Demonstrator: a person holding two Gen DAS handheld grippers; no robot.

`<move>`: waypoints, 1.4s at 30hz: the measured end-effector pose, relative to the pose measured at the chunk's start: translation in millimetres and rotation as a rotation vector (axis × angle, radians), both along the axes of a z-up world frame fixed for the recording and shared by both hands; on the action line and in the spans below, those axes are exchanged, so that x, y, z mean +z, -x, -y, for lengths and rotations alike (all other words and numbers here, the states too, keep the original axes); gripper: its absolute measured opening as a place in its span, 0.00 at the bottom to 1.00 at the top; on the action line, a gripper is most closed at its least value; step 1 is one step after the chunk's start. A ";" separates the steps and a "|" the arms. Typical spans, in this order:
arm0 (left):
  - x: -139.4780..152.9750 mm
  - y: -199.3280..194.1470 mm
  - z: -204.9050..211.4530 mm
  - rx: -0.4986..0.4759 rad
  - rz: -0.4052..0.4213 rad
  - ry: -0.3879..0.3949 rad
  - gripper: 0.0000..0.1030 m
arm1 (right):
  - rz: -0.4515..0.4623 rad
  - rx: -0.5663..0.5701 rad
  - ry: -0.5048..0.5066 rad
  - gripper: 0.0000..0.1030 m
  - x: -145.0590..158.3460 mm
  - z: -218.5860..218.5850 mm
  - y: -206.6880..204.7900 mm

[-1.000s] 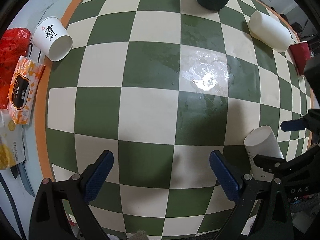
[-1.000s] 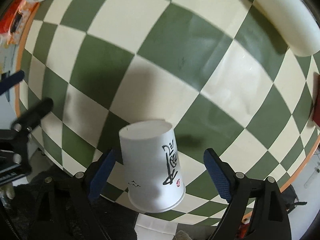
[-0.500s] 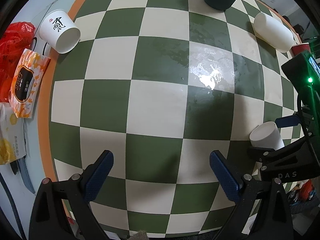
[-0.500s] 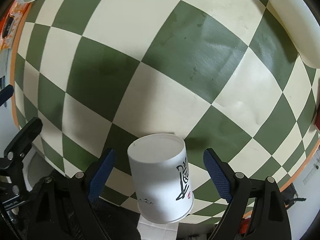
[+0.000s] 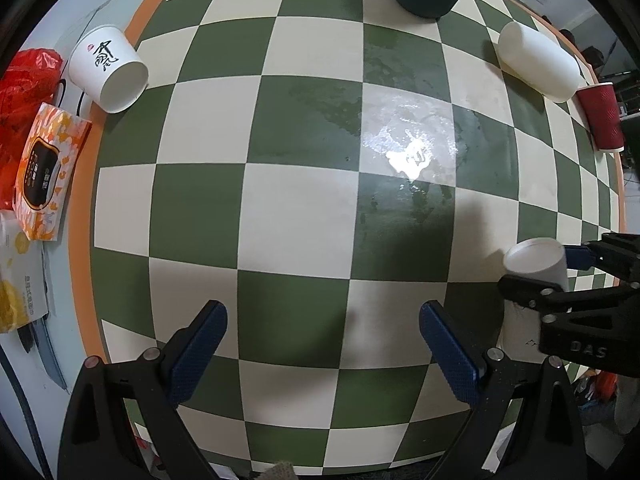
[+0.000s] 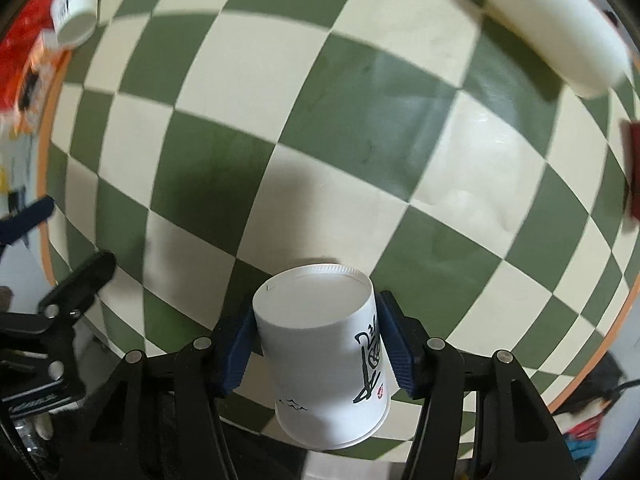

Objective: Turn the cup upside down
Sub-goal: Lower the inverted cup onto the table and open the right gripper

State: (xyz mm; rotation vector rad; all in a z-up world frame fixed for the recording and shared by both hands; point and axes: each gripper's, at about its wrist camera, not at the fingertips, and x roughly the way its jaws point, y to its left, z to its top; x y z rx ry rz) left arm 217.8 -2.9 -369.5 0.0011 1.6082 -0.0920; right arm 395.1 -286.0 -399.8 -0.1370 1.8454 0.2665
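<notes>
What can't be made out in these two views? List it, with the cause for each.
- Paper cup: whether its rim touches the checkered table. Right wrist view: hidden by the cup's own body at the table's near edge.
- Same cup, left wrist view: the lower wall is covered by the right gripper.
- Red cup: cut off by the right wrist view's edge.
- Second printed cup: print blurred by motion, right wrist view.

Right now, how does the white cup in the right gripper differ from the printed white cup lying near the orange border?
The gripped cup sits between the right gripper's blue pads, closed base toward the camera, mouth nearest the table edge. The far cup lies on its side, untouched, open mouth in view. The gripped cup is by the near edge; the far cup straddles the orange border. Both are white paper cups with black brush lettering.
</notes>
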 end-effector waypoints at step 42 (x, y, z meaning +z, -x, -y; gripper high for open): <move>0.7 16.7 28.9 -0.056 0.004 -0.015 0.96 | 0.778 -0.275 -0.187 0.59 65.0 46.4 68.5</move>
